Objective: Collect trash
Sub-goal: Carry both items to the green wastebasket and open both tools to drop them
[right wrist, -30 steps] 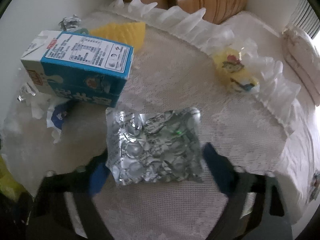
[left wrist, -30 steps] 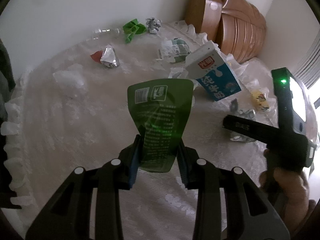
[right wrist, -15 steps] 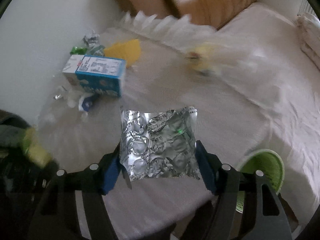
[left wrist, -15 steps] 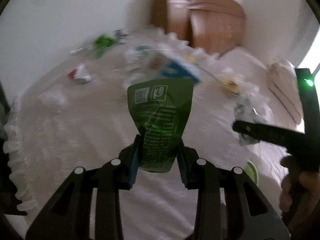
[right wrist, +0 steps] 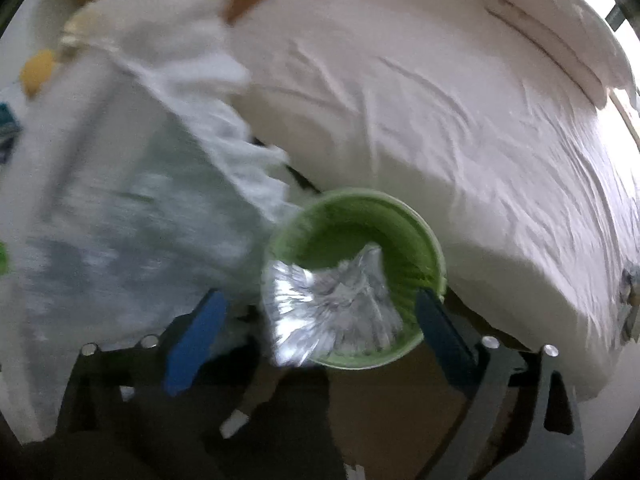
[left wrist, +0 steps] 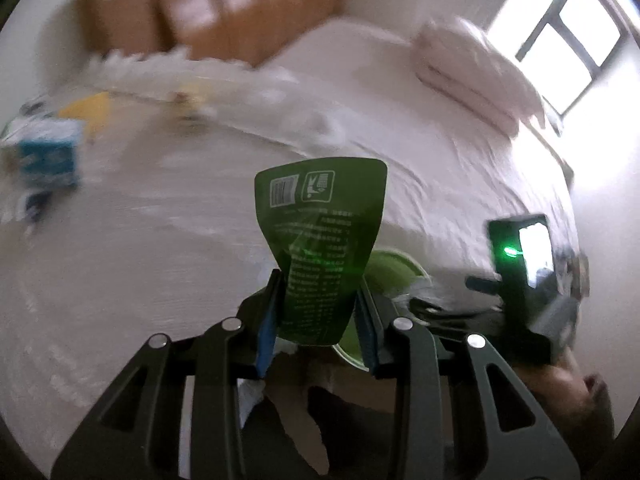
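Note:
My left gripper [left wrist: 318, 316] is shut on a green printed wrapper [left wrist: 320, 240] that stands upright between the blue pads. Behind it the green bin [left wrist: 394, 276] shows, partly hidden. My right gripper [right wrist: 318, 316] is open, its blue pads wide apart over the green bin [right wrist: 408, 220] on the floor. The silver foil blister pack [right wrist: 332, 308] hangs blurred over the bin's near rim, free of both pads. The right gripper's body with its green light shows in the left wrist view [left wrist: 520, 256].
A round table with a white lace cloth [left wrist: 120, 260] stands left, holding a blue milk carton [left wrist: 48, 156], a yellow piece [left wrist: 88, 108] and other trash. A white bed [right wrist: 440, 100] with a folded quilt [left wrist: 476, 72] lies right of the bin. A brown headboard [left wrist: 208, 4] is behind.
Both grippers swung right from the table to the green bin. The right gripper opened and let go of the foil pack, which is dropping at the bin. The left keeps its wrapper.

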